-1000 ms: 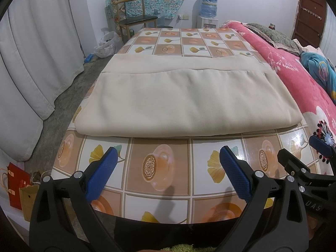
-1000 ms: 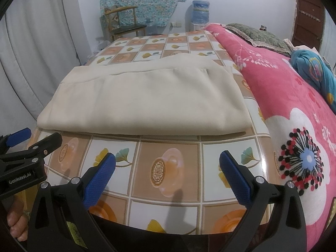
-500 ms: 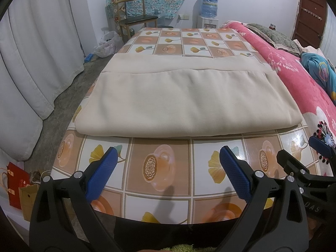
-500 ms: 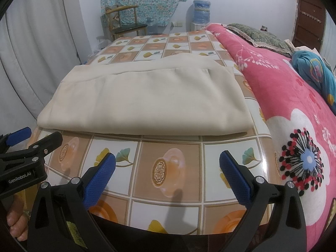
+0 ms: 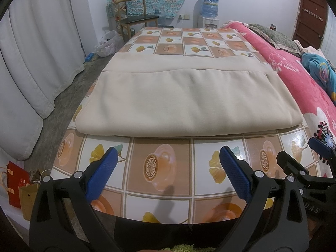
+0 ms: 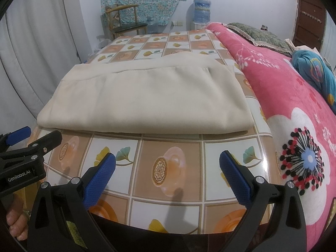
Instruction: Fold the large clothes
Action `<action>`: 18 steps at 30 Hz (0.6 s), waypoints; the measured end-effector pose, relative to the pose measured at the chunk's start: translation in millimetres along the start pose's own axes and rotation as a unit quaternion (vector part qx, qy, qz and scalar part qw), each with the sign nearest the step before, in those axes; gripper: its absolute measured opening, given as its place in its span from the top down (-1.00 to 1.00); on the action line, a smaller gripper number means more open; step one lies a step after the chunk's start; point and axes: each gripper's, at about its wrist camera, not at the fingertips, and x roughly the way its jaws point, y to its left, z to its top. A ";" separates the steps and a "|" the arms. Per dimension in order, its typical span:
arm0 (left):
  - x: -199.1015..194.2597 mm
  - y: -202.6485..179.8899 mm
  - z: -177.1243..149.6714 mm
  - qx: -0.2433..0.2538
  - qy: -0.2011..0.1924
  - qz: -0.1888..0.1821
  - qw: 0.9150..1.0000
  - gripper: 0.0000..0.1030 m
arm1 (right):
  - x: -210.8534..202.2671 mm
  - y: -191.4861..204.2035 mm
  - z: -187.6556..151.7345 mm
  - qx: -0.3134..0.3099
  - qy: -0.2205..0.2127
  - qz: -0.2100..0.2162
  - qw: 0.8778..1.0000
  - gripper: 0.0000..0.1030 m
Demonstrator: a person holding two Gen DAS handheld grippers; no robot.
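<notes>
Lying folded, beige cloth edges inside table rim.

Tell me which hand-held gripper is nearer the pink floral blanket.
Right. The right hand-held gripper hovers open over the tiled tablecloth beside the pink floral blanket; the left hand-held gripper, also open, sits farther away.

Change log, two entries, both slight.

1. Right gripper, seen from my left wrist: it now reaches a little further in from the right edge of the view than a second ago, its dark finger lying over more of the patterned tablecloth.

2. Left gripper, seen from my right wrist: its fingers sit a touch higher and further in from the left edge.

Net: my two claws are marginally closer together.
</notes>
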 end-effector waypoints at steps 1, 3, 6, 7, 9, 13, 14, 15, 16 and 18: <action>-0.1 -0.5 -0.1 0.000 0.000 0.000 1.000 -0.83 | -0.1 0.3 -0.7 0.000 0.001 0.000 1.000 -0.87; -0.4 -0.7 -0.2 -0.001 0.000 0.000 1.000 -0.83 | 0.6 -1.3 -1.5 -0.001 0.002 0.001 1.000 -0.87; -0.3 -0.8 -0.2 0.000 0.000 0.000 1.000 -0.83 | 1.0 -1.6 -1.5 -0.001 0.002 0.001 1.000 -0.87; 0.0 -0.2 -0.1 0.000 0.000 0.000 1.000 -0.83 | 0.9 -1.7 -1.5 -0.001 0.002 0.001 1.000 -0.87; 0.0 0.1 -0.2 0.000 0.001 -0.001 1.000 -0.83 | 0.9 -1.5 -1.3 -0.001 0.002 0.001 1.000 -0.87; -0.3 -0.4 -0.5 -0.001 0.001 -0.001 1.000 -0.83 | 0.9 -1.4 -1.2 -0.001 0.002 0.001 1.000 -0.87; -0.3 -0.5 -0.4 -0.001 0.001 -0.001 1.000 -0.83 | 0.9 -1.4 -1.2 -0.001 0.002 0.001 1.000 -0.87; -0.3 -0.4 -0.4 -0.001 0.001 -0.001 1.000 -0.83 | 0.9 -1.5 -1.1 -0.001 0.002 0.001 1.000 -0.87; -0.1 0.2 -0.4 -0.001 0.001 -0.001 1.000 -0.83 | 0.7 -1.6 -1.4 -0.001 0.002 0.001 1.000 -0.87; -0.2 -0.2 -0.4 -0.001 0.001 -0.001 1.000 -0.83 | 1.0 -2.3 -1.8 0.000 0.002 0.001 1.000 -0.87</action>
